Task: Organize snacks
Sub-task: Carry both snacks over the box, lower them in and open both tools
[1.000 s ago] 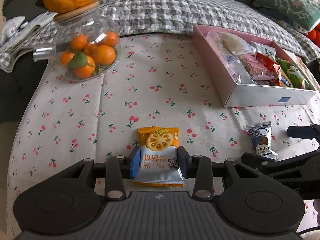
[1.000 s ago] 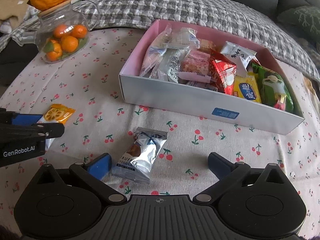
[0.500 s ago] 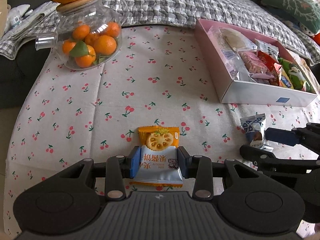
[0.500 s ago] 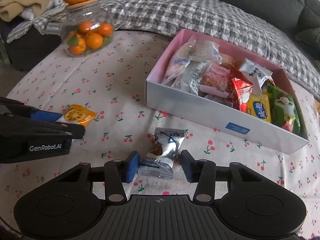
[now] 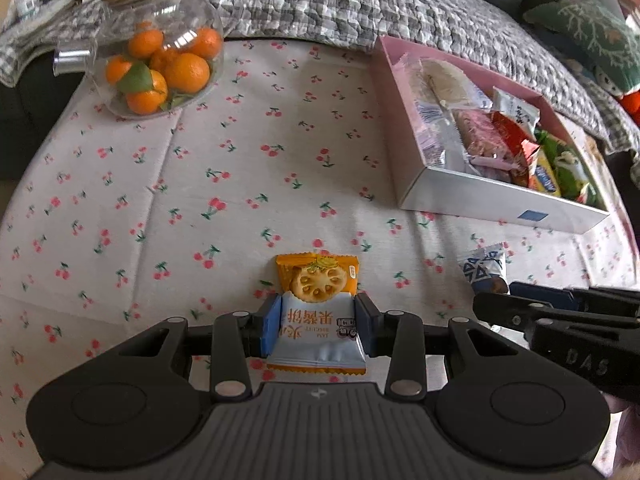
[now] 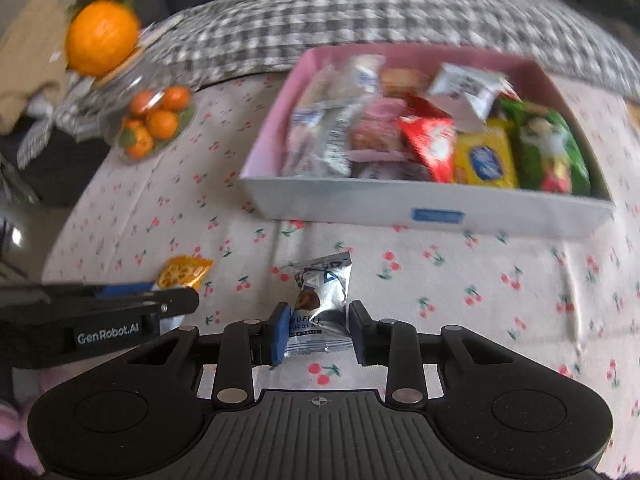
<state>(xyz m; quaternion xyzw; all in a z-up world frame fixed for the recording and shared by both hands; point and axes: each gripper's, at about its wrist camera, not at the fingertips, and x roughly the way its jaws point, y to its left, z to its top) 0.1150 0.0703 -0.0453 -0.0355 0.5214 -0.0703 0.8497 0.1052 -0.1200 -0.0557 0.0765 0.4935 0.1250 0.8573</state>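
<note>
**A:** so what's in the containers here?

**B:** the pink box point(image 6: 424, 200) on the cherry-print tablecloth point(image 5: 192, 184) is packed with snack packs: silvery ones at its left end, a pinkish bar, a red pack, a yellow one, green at the right end. Blurry in the right wrist view, so can't read labels. Far left there's a glass jar point(image 5: 160, 60) full of small oranges, with one big orange point(image 6: 102, 42) sitting on its wooden lid.

**A:** and the stuff being sorted?

**B:** two packs, both outside the box, close to its front wall. The left gripper point(image 5: 318, 326) is clamped narrow on the orange biscuit pack point(image 5: 318, 308), a blue pad pressed on each side and the biscuit-picture end sticking out past the tips. The right gripper point(image 6: 318, 330) has the silver truffle chocolate pack point(image 6: 320, 304) between its pads. Jaws are closing, left pad touching the wrapper, right pad right at its edge; top half of the pack pokes forward toward the box.
</note>
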